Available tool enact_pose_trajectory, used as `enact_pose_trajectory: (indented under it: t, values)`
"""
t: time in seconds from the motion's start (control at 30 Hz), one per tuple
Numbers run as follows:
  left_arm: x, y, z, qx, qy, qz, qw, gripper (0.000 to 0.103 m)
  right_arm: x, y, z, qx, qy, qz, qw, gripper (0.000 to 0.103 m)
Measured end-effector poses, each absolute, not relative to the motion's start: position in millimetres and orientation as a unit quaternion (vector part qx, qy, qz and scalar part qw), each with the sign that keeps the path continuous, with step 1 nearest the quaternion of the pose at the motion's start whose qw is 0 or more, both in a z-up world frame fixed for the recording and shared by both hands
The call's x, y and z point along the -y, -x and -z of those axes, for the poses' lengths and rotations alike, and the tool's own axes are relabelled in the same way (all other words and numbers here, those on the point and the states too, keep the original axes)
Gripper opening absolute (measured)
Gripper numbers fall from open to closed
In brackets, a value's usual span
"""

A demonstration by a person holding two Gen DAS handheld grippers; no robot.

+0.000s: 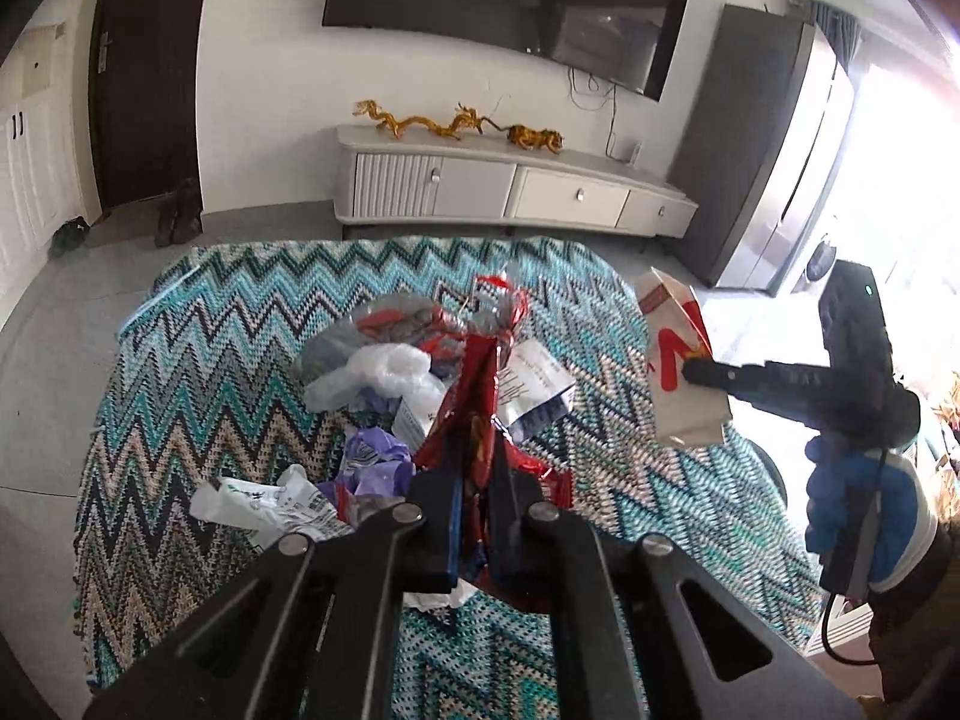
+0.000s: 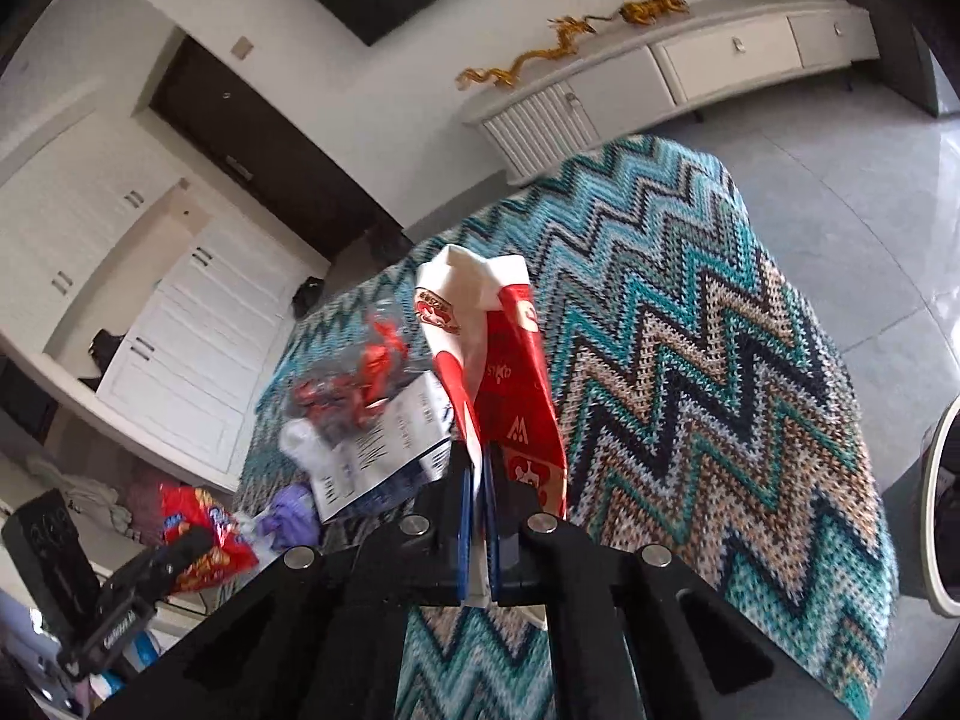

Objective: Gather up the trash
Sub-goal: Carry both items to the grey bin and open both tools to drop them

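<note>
Covering the worktop, a zigzag-knit cloth in teal, tan and black carries everything I am working on. At its middle lies the trash pile: clear and white plastic bags, purple wrappers, printed slips. My left gripper has its fingers drawn narrow on a red snack wrapper, which rises from between the fingertips above the near edge of the pile. My right gripper, seen in the right wrist view, has its fingers pinched narrow on the lower edge of a red-and-white paper bag; the bag stands upright from the fingertips, lifted off the cloth, to the right of the pile. Beyond the worktop, gold figurines sit on a low grey cabinet.
</note>
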State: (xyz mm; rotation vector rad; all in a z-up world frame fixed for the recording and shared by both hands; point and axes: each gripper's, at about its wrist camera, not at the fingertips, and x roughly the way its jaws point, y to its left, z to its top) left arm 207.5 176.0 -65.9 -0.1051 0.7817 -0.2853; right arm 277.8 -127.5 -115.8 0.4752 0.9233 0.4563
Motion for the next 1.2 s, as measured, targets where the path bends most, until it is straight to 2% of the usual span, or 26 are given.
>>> enact_pose_trajectory:
  t: [0.33, 0.6, 0.9, 1.2]
  values:
    - [-158.9, -174.1, 22.7, -0.343, 0.053, 0.152, 0.925, 0.006, 136.5, -229.0, 69.7, -0.388, -0.225, -0.257, 0.856, 0.004]
    - [-90.4, -176.7, -2.3, -0.34, 0.039, 0.207, 0.916, 0.006, 213.4, -195.6, 54.8, -0.344, -0.247, -0.227, 0.877, 0.004]
    - [78.8, -214.6, 8.1, -0.38, -0.023, 0.303, 0.874, 0.005, 361.5, -156.8, 81.8, -0.329, -0.249, -0.079, 0.908, 0.004]
    - [263.1, -243.9, 69.3, -0.442, -0.088, 0.38, 0.808, 0.006, 462.7, -148.9, 161.0, -0.373, -0.269, 0.047, 0.887, 0.004]
